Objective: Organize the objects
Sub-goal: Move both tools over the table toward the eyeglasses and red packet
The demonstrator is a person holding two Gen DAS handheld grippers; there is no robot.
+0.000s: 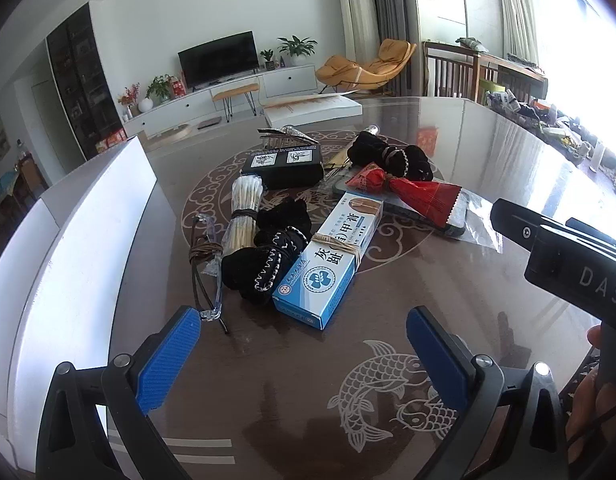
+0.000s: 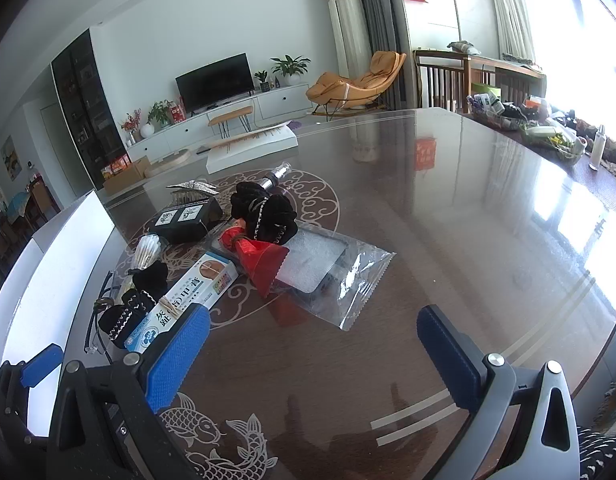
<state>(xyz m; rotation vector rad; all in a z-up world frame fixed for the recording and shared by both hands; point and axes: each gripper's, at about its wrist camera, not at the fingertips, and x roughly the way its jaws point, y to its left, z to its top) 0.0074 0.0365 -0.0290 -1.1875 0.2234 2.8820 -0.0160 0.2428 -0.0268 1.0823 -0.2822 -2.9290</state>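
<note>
Both grippers are hovering wide open and empty above a glossy table [image 1: 487, 148]. The left gripper [image 1: 302, 354] is facing a blue box [image 1: 327, 256] lying against a black scrunchie [image 1: 268, 252], near a swab bundle [image 1: 244, 216] and glasses [image 1: 206, 264]. The right gripper [image 2: 313, 354] is facing a red wrapper [image 2: 262, 262] and clear bag [image 2: 347, 280] just beyond.

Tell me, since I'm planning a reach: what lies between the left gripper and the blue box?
Only bare tabletop lies between the left gripper and blue box, seen in the left wrist view.
</note>
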